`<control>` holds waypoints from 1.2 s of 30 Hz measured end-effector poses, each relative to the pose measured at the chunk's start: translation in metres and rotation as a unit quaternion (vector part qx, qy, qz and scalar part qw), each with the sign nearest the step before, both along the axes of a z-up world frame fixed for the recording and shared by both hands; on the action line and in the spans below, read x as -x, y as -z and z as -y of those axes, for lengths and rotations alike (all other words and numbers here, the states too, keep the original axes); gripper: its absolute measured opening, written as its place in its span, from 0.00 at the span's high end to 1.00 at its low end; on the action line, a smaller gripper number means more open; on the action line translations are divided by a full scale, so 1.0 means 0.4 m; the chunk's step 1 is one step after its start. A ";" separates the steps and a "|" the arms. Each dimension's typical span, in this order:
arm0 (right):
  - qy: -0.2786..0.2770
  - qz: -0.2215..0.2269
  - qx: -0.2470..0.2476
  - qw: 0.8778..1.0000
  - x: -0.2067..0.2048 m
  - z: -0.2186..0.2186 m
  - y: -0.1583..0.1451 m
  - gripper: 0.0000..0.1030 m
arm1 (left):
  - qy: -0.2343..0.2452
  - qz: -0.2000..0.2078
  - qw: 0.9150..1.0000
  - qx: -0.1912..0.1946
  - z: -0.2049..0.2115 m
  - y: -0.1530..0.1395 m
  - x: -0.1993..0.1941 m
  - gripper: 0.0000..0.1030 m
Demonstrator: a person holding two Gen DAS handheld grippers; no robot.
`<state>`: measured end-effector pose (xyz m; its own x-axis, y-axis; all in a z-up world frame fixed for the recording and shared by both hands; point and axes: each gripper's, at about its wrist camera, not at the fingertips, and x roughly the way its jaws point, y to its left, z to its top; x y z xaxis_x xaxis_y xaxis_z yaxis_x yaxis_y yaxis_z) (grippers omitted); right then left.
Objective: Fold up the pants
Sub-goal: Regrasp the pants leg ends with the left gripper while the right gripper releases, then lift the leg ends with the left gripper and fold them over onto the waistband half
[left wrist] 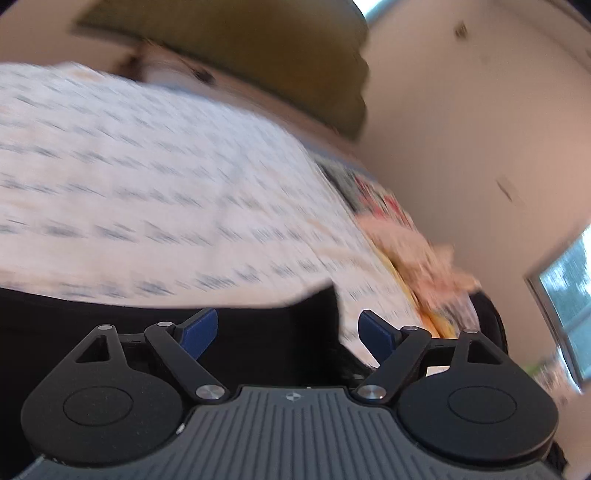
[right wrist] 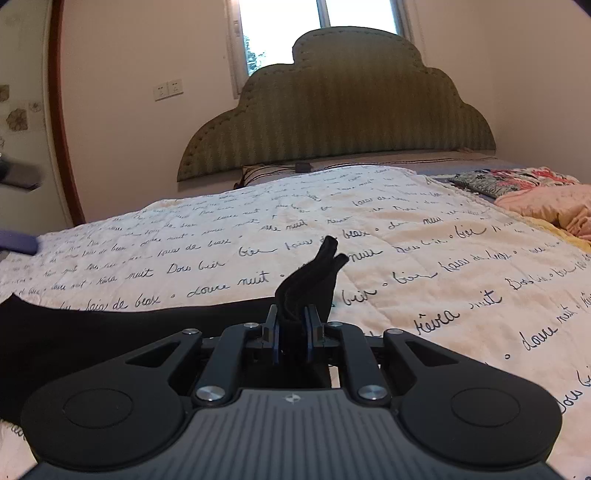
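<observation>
The black pants (right wrist: pixel 92 332) lie flat on a white quilt (right wrist: pixel 406 240) printed with script. My right gripper (right wrist: pixel 292 328) is shut on a bunched edge of the pants; a black tuft (right wrist: pixel 317 273) sticks up past its blue pads. In the blurred left wrist view the pants (left wrist: pixel 258 343) spread under my left gripper (left wrist: pixel 286 332), which is open with its blue pads (left wrist: pixel 201 330) wide apart and empty, low over the cloth.
A green padded headboard (right wrist: pixel 332 110) stands at the far end of the bed under a window (right wrist: pixel 280 26). A pink cloth (right wrist: pixel 546 206) and floral bedding (right wrist: pixel 509 181) lie at the right side. A wall is close on the left.
</observation>
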<state>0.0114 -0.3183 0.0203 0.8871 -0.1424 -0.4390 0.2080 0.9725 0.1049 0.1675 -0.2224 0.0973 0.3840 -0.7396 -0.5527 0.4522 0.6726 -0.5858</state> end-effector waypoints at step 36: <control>-0.061 0.063 -0.054 0.995 0.182 -0.018 -0.031 0.33 | -0.111 -0.123 0.984 -0.059 -0.449 0.119 -0.199 0.96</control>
<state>-0.0615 -0.3111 0.0328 0.9441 0.0122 -0.3295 0.0670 0.9714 0.2280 0.2471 -0.0428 0.0498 0.3722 -0.5780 -0.7263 0.1403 0.8085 -0.5715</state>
